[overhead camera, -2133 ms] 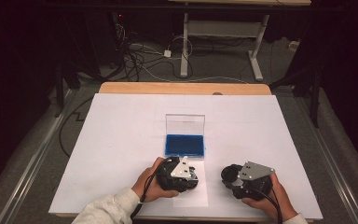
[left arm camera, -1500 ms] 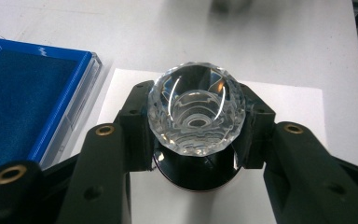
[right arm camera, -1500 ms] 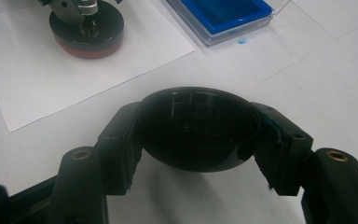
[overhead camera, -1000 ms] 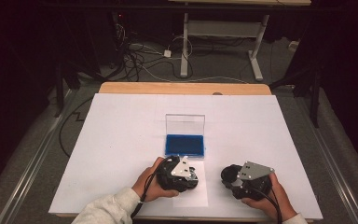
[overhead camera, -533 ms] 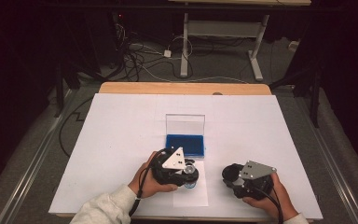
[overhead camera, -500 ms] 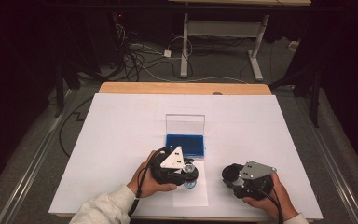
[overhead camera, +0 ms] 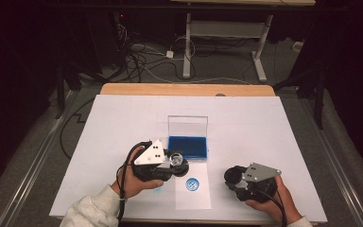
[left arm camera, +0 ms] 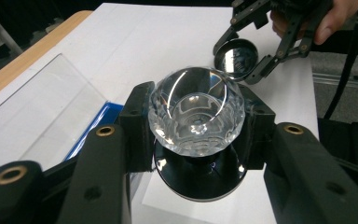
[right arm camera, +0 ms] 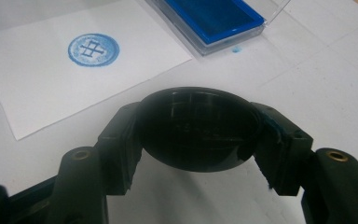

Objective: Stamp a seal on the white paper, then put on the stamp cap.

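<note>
Now my left claw [left arm camera: 196,140] is pinching the crystal-topped stamp [left arm camera: 196,112] at the frame's centre, lifting clear of the surface [left arm camera: 168,28]. Beyond it, upper right, my right claw [left arm camera: 251,53] is gripping the black cap [left arm camera: 235,57]; the ink pad [overhead camera: 187,147] is sitting mid-frame.

Stamp handle [left arm camera: 196,111]: clear faceted glass-like knob, glossy, on black shiny base. Cap [right arm camera: 198,128]: black glossy plastic. Ink pad case [right arm camera: 214,18]: transparent plastic, blue felt-like pad. Paper slip [right arm camera: 65,70]: matt white.

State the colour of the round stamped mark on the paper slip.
Blue: the round mark on the paper slip, clearest in the right gripper view.
</note>
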`<action>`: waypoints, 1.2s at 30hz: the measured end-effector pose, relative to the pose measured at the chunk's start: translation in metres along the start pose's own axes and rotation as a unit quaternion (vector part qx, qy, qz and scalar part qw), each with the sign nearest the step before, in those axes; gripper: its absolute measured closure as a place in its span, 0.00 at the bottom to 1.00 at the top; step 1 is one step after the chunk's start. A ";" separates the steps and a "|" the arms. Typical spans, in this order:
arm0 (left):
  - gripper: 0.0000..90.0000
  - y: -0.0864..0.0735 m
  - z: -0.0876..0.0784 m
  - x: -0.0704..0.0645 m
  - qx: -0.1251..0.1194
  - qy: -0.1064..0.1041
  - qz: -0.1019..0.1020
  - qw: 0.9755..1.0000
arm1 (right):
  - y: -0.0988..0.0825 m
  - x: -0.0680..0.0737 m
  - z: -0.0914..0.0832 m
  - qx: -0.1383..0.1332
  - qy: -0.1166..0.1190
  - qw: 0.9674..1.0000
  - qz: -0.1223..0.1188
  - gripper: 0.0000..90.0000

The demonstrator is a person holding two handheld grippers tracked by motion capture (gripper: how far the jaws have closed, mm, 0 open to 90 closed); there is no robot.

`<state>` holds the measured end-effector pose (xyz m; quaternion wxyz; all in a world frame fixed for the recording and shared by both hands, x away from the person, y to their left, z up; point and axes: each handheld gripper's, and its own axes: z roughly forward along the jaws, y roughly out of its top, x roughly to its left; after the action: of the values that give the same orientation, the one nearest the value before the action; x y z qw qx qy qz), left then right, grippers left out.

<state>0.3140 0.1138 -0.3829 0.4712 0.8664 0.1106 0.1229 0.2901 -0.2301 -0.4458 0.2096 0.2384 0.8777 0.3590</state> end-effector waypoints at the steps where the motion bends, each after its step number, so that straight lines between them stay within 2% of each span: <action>1: 0.61 0.000 -0.001 0.000 0.001 0.002 0.001 1.000 | 0.001 0.000 0.000 -0.002 0.002 1.000 0.001 0.43; 5: 0.61 -0.002 -0.002 0.002 0.007 0.008 0.003 1.000 | 0.003 0.001 0.002 -0.002 0.006 1.000 0.002 0.43; 15: 0.61 -0.006 -0.009 0.010 0.002 0.019 -0.010 1.000 | 0.006 0.001 0.002 -0.007 0.003 1.000 0.004 0.43; 24: 0.61 -0.007 -0.011 0.009 0.001 0.026 -0.013 1.000 | 0.011 0.002 0.005 -0.011 0.008 1.000 0.001 0.43; 30: 0.61 -0.008 -0.013 0.010 -0.005 0.024 -0.019 1.000 | 0.022 0.005 0.011 -0.025 0.029 0.999 0.006 0.43; 36: 0.61 -0.007 -0.012 0.009 -0.010 0.020 -0.019 1.000 | 0.040 0.014 0.023 -0.031 0.045 0.998 -0.010 0.43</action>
<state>0.3180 0.1300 -0.3814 0.4798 0.8567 0.1355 0.1321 0.3019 -0.1847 -0.4344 0.1808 0.2069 0.8769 0.3943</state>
